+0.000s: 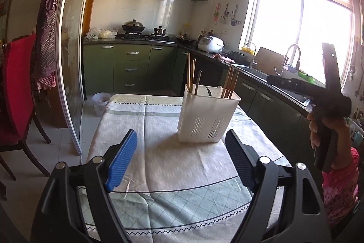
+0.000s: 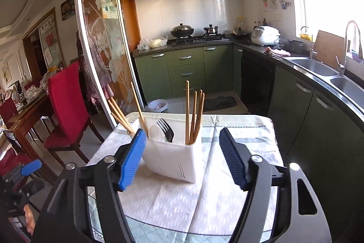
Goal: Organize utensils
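Observation:
A white slotted utensil holder stands on the cloth-covered table. It holds wooden chopsticks in two bunches, a black fork and a white spoon. My left gripper is open and empty, a little short of the holder. My right gripper is open too, with nothing touching its blue pads; the holder shows beyond and between its fingers. In the left wrist view that right gripper hangs in the air to the right of the holder, held by a hand.
A glass sliding door and a red chair stand left of the table. A small bin sits on the floor beyond it. The green counter with sinks runs along the right. A pink sleeve is at the right edge.

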Motion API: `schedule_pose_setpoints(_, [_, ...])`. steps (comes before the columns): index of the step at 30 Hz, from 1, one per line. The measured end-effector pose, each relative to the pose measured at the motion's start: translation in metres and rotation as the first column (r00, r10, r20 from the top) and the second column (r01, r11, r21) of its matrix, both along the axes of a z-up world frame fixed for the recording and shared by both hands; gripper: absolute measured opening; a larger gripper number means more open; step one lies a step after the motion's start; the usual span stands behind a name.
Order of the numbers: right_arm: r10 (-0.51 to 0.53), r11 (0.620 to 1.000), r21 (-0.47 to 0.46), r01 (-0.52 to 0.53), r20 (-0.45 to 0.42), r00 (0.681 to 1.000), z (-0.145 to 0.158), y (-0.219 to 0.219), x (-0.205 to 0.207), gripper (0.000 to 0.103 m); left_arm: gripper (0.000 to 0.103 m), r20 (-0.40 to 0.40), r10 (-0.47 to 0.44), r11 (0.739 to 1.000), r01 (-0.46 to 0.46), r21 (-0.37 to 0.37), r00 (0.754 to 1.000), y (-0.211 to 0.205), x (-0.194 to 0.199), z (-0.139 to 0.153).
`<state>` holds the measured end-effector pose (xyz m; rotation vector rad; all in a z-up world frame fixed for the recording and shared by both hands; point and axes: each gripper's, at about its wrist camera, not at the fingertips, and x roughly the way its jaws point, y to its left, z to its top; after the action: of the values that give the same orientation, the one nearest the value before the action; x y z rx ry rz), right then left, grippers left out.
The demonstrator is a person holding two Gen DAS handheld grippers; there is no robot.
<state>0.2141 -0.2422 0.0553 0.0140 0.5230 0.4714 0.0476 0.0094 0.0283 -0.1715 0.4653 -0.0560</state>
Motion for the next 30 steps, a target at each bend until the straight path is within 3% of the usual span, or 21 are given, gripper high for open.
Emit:
schedule_pose_setpoints(3, [-0.03,1.0,0.0,0.03,0.026,0.999,-0.019,-0.019,-0.044,0.087,0.089,0.018,-0.011,1.0,0.01,0.028,1.0,-0.012,-0.005,0.0])
schedule_pose_setpoints(7, [-0.05,0.999,0.015,0.049,0.041,0.998,-0.041,-0.039,-0.096,0.098,0.094,0.04,-0.026,0.998,0.024,0.051,0.999,-0.028,-0.014,-0.001])
schedule_pose_setpoints(12, [-0.067,0.998,0.021,0.065,0.078,0.995,-0.053,-0.048,-0.145,0.098,0.096,0.023,-0.052,0.997,0.051,0.06,0.998,-0.047,-0.017,-0.005])
schedule_pose_setpoints(17, [-0.079,0.997,0.016,0.078,0.124,0.989,-0.059,-0.045,-0.178,0.098,0.096,0.032,-0.032,0.999,0.031,0.023,0.999,-0.052,-0.024,-0.01])
schedule_pose_setpoints(22, [-0.08,0.997,-0.005,0.081,0.117,0.99,-0.061,-0.039,-0.178,0.098,0.096,0.012,-0.01,0.999,0.01,-0.034,1.0,-0.041,-0.03,-0.018])
schedule_pose_setpoints(30, [-0.109,0.994,0.016,0.108,0.103,0.989,-0.062,-0.046,-0.178,0.098,0.096,0.009,0.003,1.0,-0.003,0.026,1.0,-0.044,-0.039,-0.019])
